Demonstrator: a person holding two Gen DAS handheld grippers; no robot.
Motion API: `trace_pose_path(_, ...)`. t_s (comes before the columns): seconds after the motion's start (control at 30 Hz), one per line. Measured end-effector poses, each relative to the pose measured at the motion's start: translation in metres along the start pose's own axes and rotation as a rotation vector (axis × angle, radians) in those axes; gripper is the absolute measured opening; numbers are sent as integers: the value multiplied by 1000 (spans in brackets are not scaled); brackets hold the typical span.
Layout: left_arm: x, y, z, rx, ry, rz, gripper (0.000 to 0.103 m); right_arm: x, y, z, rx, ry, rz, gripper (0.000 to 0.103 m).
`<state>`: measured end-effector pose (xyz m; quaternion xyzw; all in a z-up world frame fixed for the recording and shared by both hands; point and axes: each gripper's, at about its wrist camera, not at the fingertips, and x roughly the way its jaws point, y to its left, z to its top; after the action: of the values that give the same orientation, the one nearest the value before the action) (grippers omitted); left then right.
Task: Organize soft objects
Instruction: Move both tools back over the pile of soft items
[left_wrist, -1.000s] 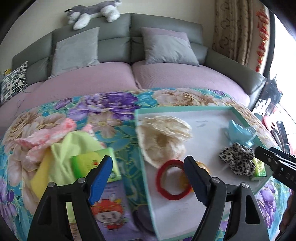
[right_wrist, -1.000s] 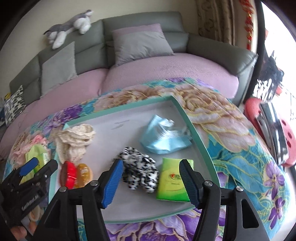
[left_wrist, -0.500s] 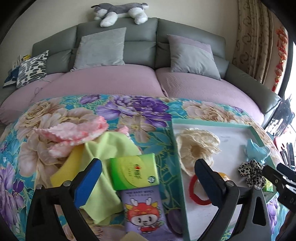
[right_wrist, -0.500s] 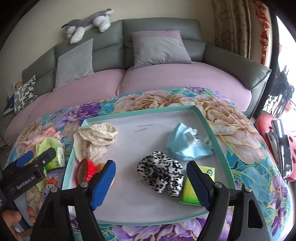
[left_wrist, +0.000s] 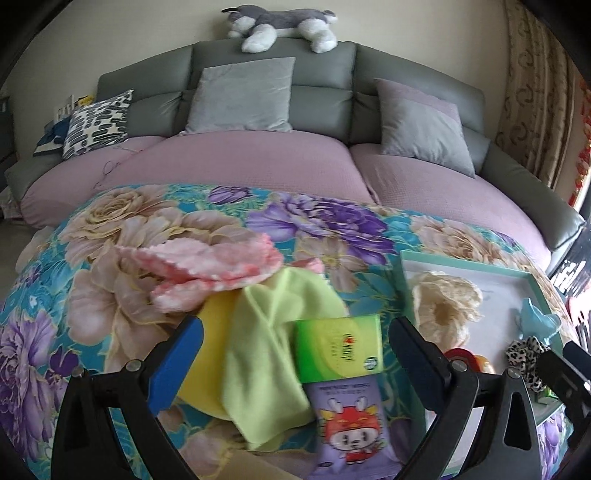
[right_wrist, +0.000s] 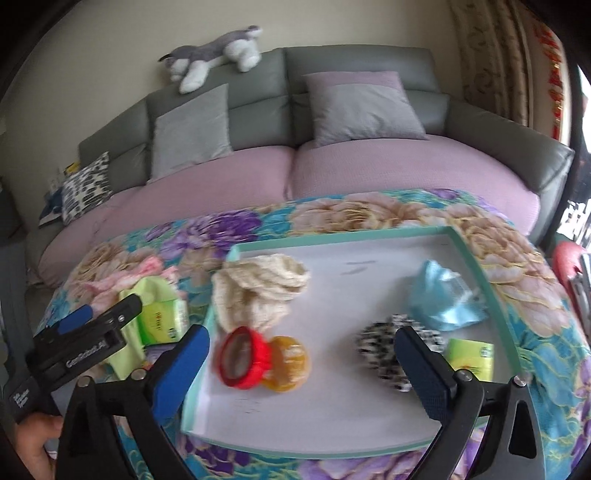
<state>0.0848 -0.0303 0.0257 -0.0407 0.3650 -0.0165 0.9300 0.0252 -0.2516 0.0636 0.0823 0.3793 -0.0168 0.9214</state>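
My left gripper (left_wrist: 295, 354) is open and empty, above a green tissue pack (left_wrist: 338, 347), a yellow-green cloth (left_wrist: 266, 350) and a purple cartoon tissue pack (left_wrist: 349, 424). A pink fluffy cloth (left_wrist: 210, 266) lies behind them. My right gripper (right_wrist: 301, 365) is open and empty, over the teal-rimmed tray (right_wrist: 332, 236). The tray holds a cream knitted cloth (right_wrist: 258, 288), a red-lidded orange jar (right_wrist: 258, 356), a leopard scrunchie (right_wrist: 388, 354), a blue mask (right_wrist: 443, 299) and a green tissue pack (right_wrist: 469, 354). The left gripper (right_wrist: 85, 328) shows at the left in the right wrist view.
The table carries a floral cloth (left_wrist: 332, 218). Behind it stands a sofa (left_wrist: 240, 162) with grey cushions (left_wrist: 240, 96) and a plush husky (left_wrist: 280, 22) on top. A curtain (left_wrist: 532, 92) hangs at the right.
My left gripper has swung left from the tray to the cloths and tissue packs. My right gripper has shifted left along the tray toward the jar.
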Motion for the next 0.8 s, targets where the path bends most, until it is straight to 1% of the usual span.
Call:
trace_pose_path(0.2, -7, 23, 3, -39, -27, 58, 100, 9, 24, -4, -8, 8, 79, 101)
trace_pose_path(0.3, -10, 37, 4, -75, -41, 95, 100, 14, 34, -6, -11, 11, 103, 101)
trace_pose_path(0.47, -11, 58, 4, -135, -41, 136, 100, 24, 48, -9, -25, 23, 133, 101)
trace_pose_path(0.67, -13, 78, 5, -185, -48, 161, 100, 30, 62, -11, -52, 33, 145, 101)
trace_pose_path(0.8, -15, 88, 4, -197, -51, 157, 100, 35, 69, -13, -75, 45, 154, 101)
